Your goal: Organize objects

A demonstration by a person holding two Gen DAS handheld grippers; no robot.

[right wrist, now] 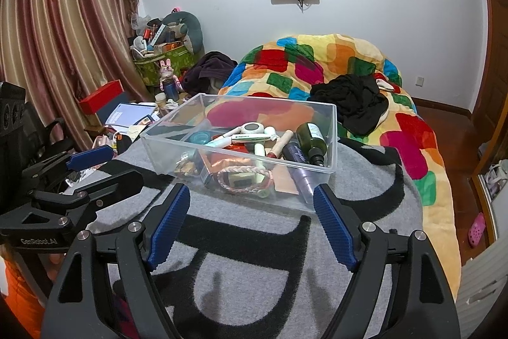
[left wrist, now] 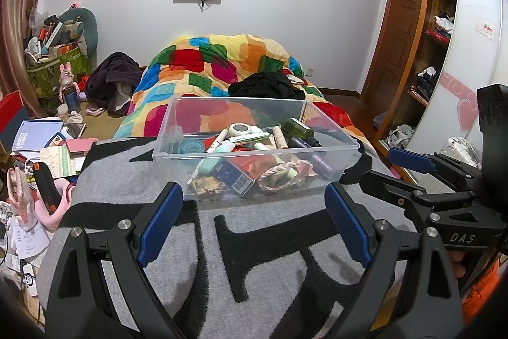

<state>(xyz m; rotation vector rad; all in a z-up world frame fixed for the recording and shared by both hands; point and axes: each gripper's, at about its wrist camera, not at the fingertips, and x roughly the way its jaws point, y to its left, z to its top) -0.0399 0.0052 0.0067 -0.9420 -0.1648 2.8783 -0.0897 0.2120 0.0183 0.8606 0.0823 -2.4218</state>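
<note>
— While both claws stand wide and empty just short of the clear bin (left wrist: 317, 162) on the grey blanket (left wrist: 285, 259), what worries you?

— Left gripper (left wrist: 254, 221) or right gripper (right wrist: 252, 223) nudging the bin; inside it, the green bottle (right wrist: 312, 138) rolls, the braided band (right wrist: 244, 177) snags.

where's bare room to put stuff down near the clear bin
Free: the grey blanket in front of the bin, between it and both open grippers, left gripper and right gripper, and a grey strip right of the bin before the quilt. Crowded: inside the bin, and the papers and clutter left of the bed.
</note>
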